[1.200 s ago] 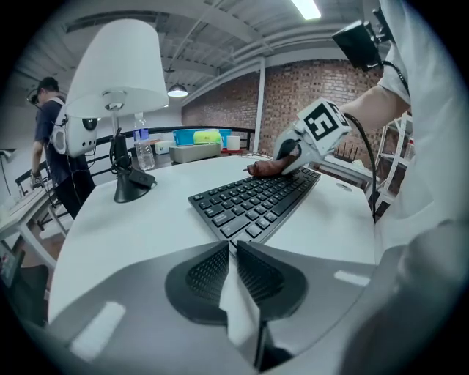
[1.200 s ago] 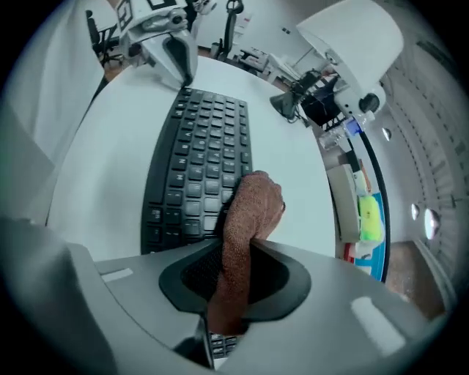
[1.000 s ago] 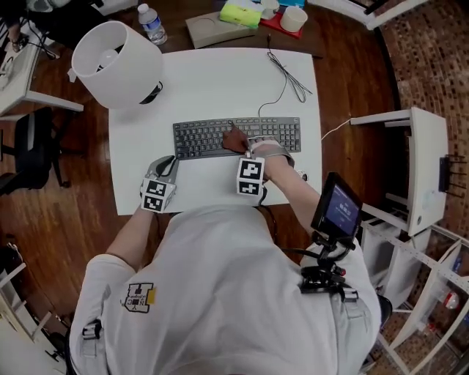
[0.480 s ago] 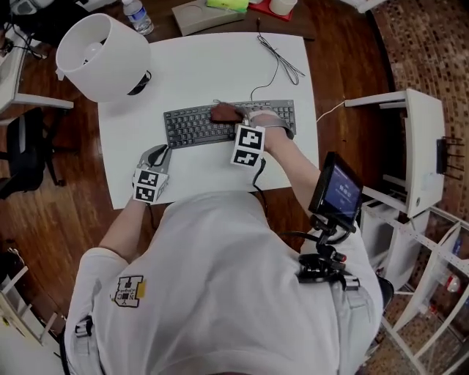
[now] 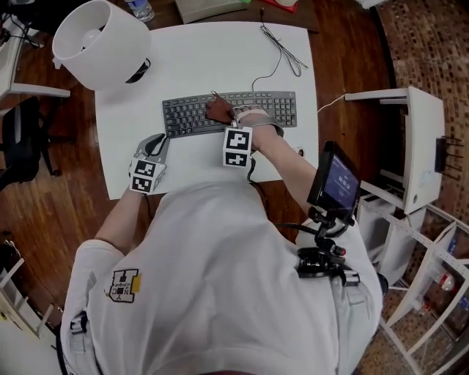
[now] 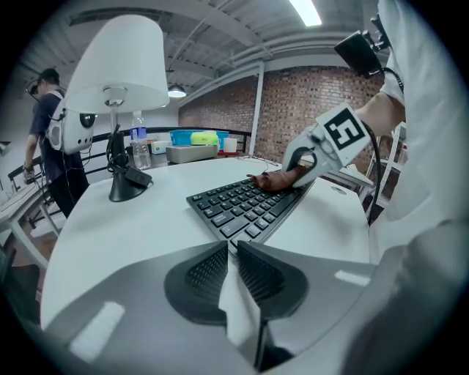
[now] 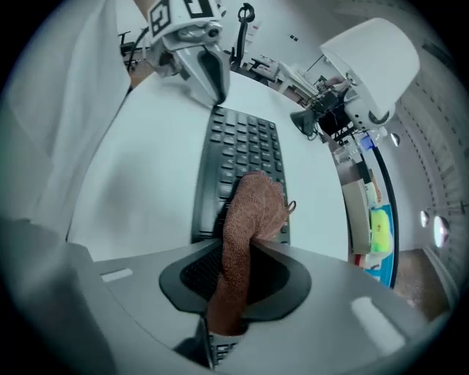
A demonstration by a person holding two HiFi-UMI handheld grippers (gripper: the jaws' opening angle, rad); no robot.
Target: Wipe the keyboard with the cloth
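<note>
The head view's top edge is cutting off the water bottle [image 5: 139, 9] at the bench's [image 5: 293, 66] far side. The person's torso [image 5: 220, 278] is covering the bench's near edge. The cloth [image 5: 218, 110] is hiding several keys of the keyboard [image 5: 190, 116], and the right hand-held gripper [image 5: 233, 121] is covering part of the cloth.

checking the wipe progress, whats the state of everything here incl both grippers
keyboard, lying flat, cloth on its middle keys
cloth, bunched, clamped and pressed onto the keys
right gripper, shut on the cloth
left gripper, shut, empty, off the keyboard near its end
lamp, upright; lit or not, cannot tell
screen, lit
</note>
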